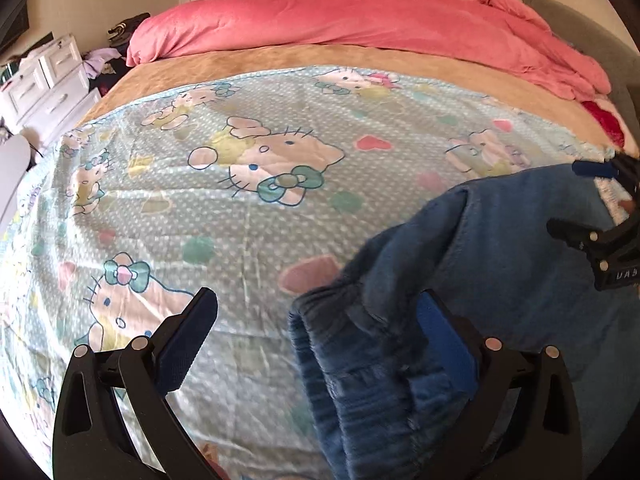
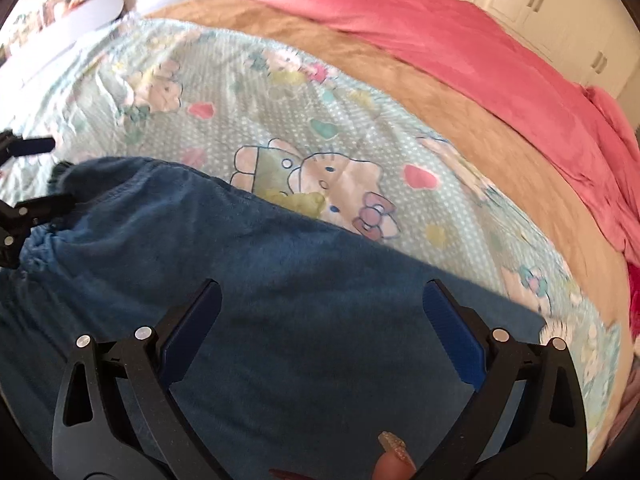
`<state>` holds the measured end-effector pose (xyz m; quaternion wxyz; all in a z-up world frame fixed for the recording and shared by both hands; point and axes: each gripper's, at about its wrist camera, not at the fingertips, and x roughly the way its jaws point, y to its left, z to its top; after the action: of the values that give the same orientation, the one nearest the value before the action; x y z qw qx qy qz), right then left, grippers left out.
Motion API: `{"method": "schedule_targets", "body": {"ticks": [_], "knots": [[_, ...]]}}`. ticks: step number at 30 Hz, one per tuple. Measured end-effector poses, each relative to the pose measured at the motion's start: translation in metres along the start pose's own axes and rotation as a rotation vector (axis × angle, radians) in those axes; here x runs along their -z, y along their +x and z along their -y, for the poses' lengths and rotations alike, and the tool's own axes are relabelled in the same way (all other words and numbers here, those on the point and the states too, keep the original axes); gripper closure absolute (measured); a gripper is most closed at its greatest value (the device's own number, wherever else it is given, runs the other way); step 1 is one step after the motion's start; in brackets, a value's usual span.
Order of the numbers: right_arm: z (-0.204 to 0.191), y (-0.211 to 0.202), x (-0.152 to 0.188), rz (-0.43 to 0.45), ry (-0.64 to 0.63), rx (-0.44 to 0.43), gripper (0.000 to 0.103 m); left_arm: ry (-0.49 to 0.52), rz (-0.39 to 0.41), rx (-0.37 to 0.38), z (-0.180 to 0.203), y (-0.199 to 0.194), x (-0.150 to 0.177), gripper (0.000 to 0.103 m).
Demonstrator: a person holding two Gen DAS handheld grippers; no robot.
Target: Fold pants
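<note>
Hovering over pants [image 2: 280, 300] | left gripper [image 1: 316, 328] fingers spread | right gripper [image 2: 322, 316] fingers spread, seemingly just above cloth

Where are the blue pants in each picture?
Left wrist view: the blue pants fill the lower right, their gathered waistband by the open left gripper.
Right wrist view: the blue pants spread across the lower half, under the open right gripper.
Shared landmark: the cartoon cat sheet under the pants, with the pink duvet beyond it.
</note>
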<state>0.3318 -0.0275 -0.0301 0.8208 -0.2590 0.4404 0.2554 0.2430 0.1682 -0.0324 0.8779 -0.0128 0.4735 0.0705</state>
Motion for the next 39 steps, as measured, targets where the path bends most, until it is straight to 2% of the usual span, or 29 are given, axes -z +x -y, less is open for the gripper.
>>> {"method": "schedule_targets", "body": {"ticks": [2, 3, 4, 5, 7, 9, 10, 13, 15, 17, 18, 19, 20, 22, 23, 27, 39], "knots": [[-0.002, 0.01, -0.009, -0.012, -0.007, -0.003, 0.008, 0.011, -0.006, 0.022, 0.003, 0.004, 0.002, 0.007], [-0.002, 0.014, -0.013, -0.015, -0.008, -0.007, 0.008, 0.015, -0.013, 0.052, 0.005, 0.007, 0.004, 0.025], [-0.004, 0.017, -0.016, -0.019, -0.014, -0.009, 0.008, 0.015, -0.018, 0.094, 0.006, 0.008, 0.005, 0.036], [-0.005, 0.021, -0.019, -0.023, -0.021, -0.01, 0.008, 0.017, -0.012, 0.109, 0.007, 0.008, 0.007, 0.041], [-0.01, 0.027, -0.024, -0.034, -0.043, -0.009, 0.008, 0.044, 0.013, 0.098, 0.008, 0.005, 0.008, 0.059], [-0.016, 0.031, -0.026, -0.042, -0.072, -0.005, 0.008, 0.036, 0.036, 0.134, 0.005, 0.0, 0.008, 0.071], [-0.018, 0.032, -0.028, -0.041, -0.087, -0.002, 0.008, 0.025, 0.048, 0.156, 0.003, -0.006, 0.008, 0.071], [-0.026, 0.03, -0.029, -0.024, -0.141, 0.022, 0.008, 0.055, 0.1, 0.151, 0.009, -0.02, 0.006, 0.072], [-0.03, 0.028, -0.028, -0.007, -0.147, 0.01, 0.016, 0.062, 0.124, 0.157, 0.012, -0.029, 0.008, 0.072], [-0.035, 0.026, -0.025, 0.007, -0.146, -0.051, 0.047, 0.065, 0.147, 0.163, 0.013, -0.038, 0.009, 0.072], [-0.038, 0.026, -0.023, 0.014, -0.148, -0.058, 0.051, 0.064, 0.15, 0.168, 0.012, -0.04, 0.009, 0.072], [-0.043, 0.025, -0.022, 0.022, -0.153, -0.055, 0.06, 0.06, 0.154, 0.174, 0.012, -0.041, 0.009, 0.072], [-0.046, 0.024, -0.02, 0.035, -0.155, -0.06, 0.074, 0.058, 0.155, 0.178, 0.011, -0.042, 0.01, 0.072], [-0.047, 0.016, -0.014, 0.059, -0.132, -0.089, 0.096, 0.057, 0.155, 0.178, 0.01, -0.042, 0.012, 0.072], [-0.046, 0.013, -0.011, 0.071, -0.116, -0.083, 0.097, 0.055, 0.155, 0.179, 0.008, -0.042, 0.013, 0.072], [-0.032, -0.013, 0.005, 0.148, -0.01, -0.154, 0.1, 0.058, 0.163, 0.161, 0.003, -0.044, 0.016, 0.071], [-0.022, -0.101, 0.064, 0.324, 0.1, -0.264, 0.101, 0.049, 0.218, 0.211, -0.001, -0.076, 0.03, 0.071]]}}
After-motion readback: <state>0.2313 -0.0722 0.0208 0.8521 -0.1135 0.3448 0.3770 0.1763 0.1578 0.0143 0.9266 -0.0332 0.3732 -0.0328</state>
